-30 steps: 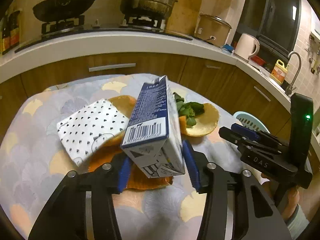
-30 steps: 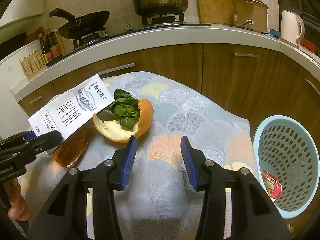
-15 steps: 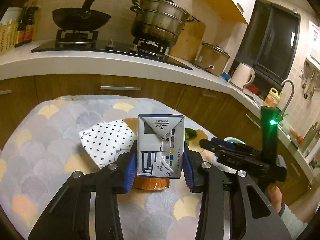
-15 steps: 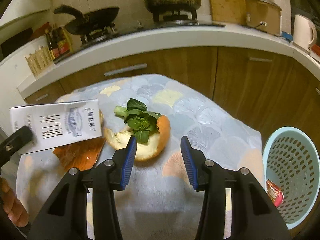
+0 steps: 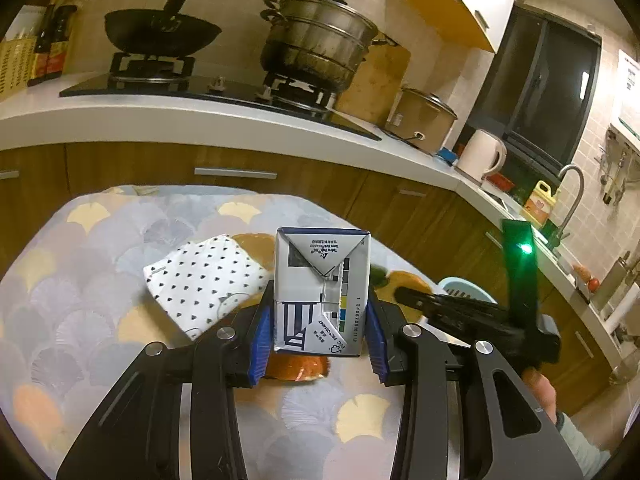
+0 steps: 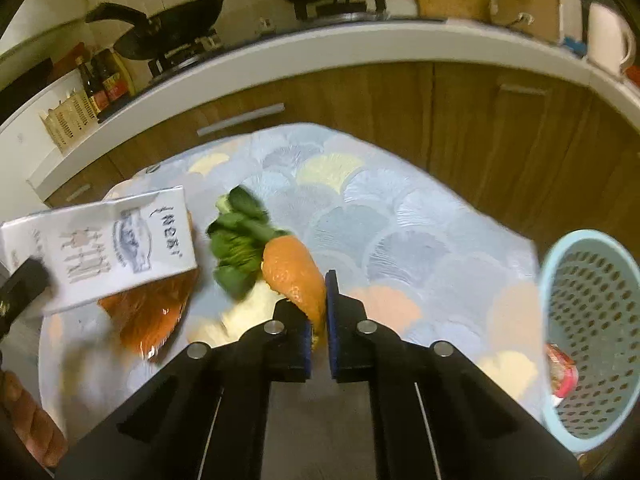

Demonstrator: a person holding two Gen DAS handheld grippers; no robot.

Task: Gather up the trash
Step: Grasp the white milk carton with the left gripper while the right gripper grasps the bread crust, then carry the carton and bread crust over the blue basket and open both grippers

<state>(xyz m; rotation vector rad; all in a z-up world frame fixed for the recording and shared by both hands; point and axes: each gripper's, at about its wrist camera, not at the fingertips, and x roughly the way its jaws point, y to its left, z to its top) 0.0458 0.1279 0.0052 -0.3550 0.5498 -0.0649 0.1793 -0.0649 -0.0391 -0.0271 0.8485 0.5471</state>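
Right now the left gripper (image 5: 320, 334) has its blue pads pressed against both sides of a milk carton (image 5: 322, 292), holding it above the table (image 5: 80, 280). The right gripper (image 6: 317, 320) is nearly closed, pinching the edge of an orange peel (image 6: 294, 276) with leafy greens (image 6: 236, 248) sitting on its white inside. Under the carton lie a dotted paper bag (image 5: 200, 280) and an orange wrapper (image 6: 148, 312), not yet picked up. The blue basket (image 6: 592, 340) stands off the table's right edge and already holds a red packet (image 6: 564, 372).

The peel is gripped only by a thin rim, so it may tear or slip on the way over, and the loose greens would likely tumble off if it tilts.
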